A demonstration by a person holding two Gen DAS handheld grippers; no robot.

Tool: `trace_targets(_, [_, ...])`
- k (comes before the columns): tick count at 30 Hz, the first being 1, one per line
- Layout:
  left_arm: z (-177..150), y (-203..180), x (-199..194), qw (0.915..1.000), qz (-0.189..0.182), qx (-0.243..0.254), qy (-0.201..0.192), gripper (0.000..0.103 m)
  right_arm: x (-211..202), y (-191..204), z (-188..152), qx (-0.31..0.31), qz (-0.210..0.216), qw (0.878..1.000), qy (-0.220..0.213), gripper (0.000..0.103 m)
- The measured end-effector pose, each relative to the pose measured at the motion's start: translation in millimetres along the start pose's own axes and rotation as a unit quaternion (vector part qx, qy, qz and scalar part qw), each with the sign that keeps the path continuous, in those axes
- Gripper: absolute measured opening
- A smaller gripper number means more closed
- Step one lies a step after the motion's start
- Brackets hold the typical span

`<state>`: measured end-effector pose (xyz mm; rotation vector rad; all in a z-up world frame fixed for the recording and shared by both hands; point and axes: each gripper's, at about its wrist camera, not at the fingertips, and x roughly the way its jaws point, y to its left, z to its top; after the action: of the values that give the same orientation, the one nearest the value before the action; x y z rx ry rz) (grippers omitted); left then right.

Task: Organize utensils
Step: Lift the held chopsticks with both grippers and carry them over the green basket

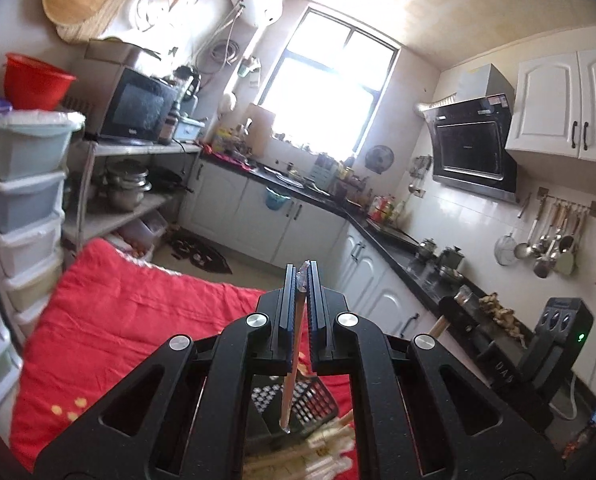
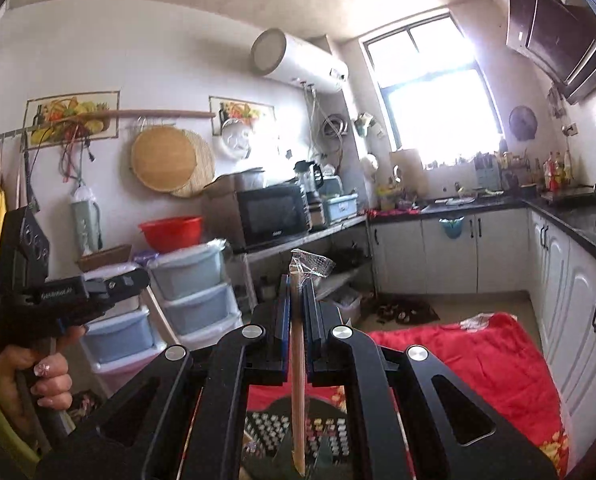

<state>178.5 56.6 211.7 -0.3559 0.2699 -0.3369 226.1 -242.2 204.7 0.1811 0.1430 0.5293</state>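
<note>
Matt black plastic, pale wood, red cloth

The left gripper (image 1: 301,276) and right gripper (image 2: 296,288) are of matt black plastic with shiny round metal bolts; each holds a chopstick (image 1: 294,360) (image 2: 298,392) of pale smooth wood, with crinkled clear plastic wrap at 12 o'clock on its tip. Below lies a black plastic lattice basket (image 1: 317,400) on a soft, wrinkled red cloth (image 1: 138,320). The countertop (image 1: 393,248) at 3 o'clock is glossy black.

Under each gripper stands a black slotted basket (image 2: 298,432) on the red quilt (image 1: 138,320); wrapped chopsticks (image 1: 321,452) (a loose pile) crowd its near edge.
</note>
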Motion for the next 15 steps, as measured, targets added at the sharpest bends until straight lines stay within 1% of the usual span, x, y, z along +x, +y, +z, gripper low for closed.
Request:
trace_targets(6, [-8, 0, 8, 0.9992, 0.026, 0.025, -0.015, 0.002, 18, -6, -2, -0.009, -0.017, 1.0, -0.01, 0.005])
trace_targets(15, [-26, 18, 25, 0.9986, 0.044, 0.029, -0.007, 0.002, 40, -16, -27, -0.022, -0.047, 0.999, -0.011, 0.006])
